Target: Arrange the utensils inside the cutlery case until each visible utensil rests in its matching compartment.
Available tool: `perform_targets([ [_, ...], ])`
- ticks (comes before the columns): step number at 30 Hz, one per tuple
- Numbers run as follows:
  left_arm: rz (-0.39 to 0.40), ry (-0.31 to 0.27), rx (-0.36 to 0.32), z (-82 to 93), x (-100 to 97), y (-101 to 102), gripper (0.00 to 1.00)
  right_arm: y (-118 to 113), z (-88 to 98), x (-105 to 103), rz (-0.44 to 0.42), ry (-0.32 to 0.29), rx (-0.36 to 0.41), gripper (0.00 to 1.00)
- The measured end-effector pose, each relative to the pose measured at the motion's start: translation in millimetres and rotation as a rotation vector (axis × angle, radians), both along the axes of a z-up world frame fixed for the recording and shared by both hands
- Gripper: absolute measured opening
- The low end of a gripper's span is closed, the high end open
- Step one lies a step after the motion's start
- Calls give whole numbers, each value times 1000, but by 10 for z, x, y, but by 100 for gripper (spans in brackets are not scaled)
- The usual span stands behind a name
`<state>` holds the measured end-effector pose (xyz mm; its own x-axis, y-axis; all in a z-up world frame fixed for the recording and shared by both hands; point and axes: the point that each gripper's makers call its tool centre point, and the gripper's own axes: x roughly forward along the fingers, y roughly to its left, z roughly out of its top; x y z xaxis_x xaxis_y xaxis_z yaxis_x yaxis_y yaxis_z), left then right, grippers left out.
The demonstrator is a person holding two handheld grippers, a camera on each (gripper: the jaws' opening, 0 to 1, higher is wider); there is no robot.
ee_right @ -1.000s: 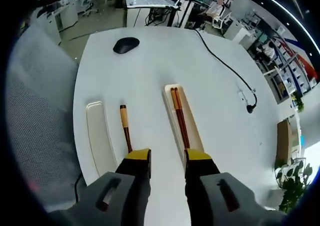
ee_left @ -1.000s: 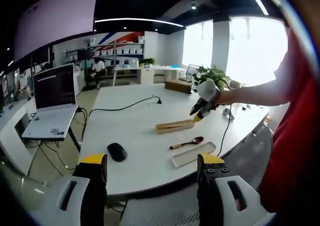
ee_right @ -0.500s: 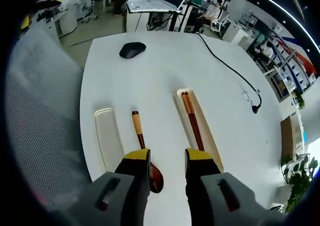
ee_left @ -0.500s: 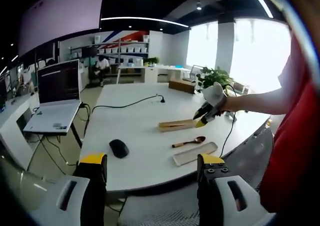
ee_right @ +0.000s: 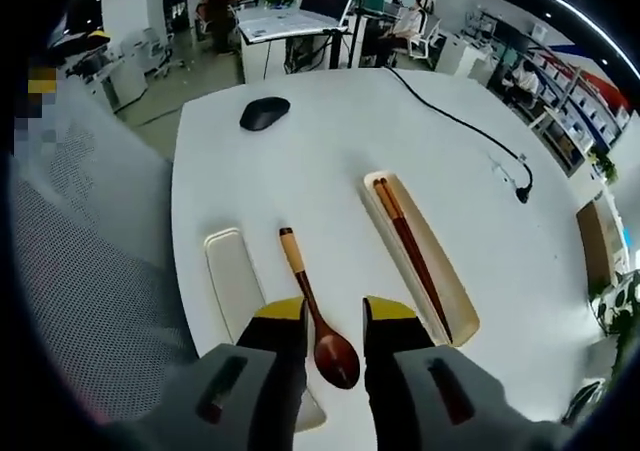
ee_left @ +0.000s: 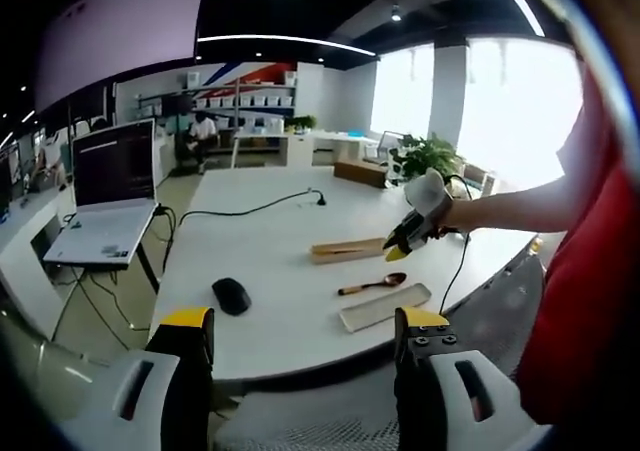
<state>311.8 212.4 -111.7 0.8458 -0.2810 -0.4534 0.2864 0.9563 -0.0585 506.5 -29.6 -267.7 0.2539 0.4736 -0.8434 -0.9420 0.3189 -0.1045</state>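
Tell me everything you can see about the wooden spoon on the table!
The wooden spoon is dark reddish-brown with a glossy oval bowl and a thin handle that ends in a lighter tan grip. It lies flat on the white table, outside both trays, between the empty lid and the case holding the chopsticks. Its bowl sits between the right gripper's open jaws, which do not seem to be pinching it.
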Motion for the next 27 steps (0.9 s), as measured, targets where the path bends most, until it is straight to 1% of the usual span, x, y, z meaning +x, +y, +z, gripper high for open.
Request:
perform_targets([
  [8, 14, -1, -1, 3, -21, 33, 75, 37, -65, -112, 56, 8, -22, 16],
  [9, 11, 1, 0, -2, -24, 26, 75, 39, -103, -132, 77, 17, -35, 16],
  [11, 7, 2, 2, -5, -29, 14, 75, 34, -187, -114, 91, 17, -46, 16],
  [14, -3, 5, 5, -5, -42, -10, 75, -13, -315, -95, 92, 38, -87, 16],
  [18, -1, 13, 10, -26, -60, 18, 75, 3, -351, -114, 108, 45, -91, 16],
  [19, 2, 14, 8, -30, -62, 32, 75, 2, -365, -126, 117, 49, -101, 16],
  [22, 6, 12, 13, -25, -62, 49, 75, -23, -415, -129, 165, 31, -153, 16],
  [27, 6, 14, 12, -34, -60, 41, 75, -8, -488, -132, 197, 40, -174, 16],
])
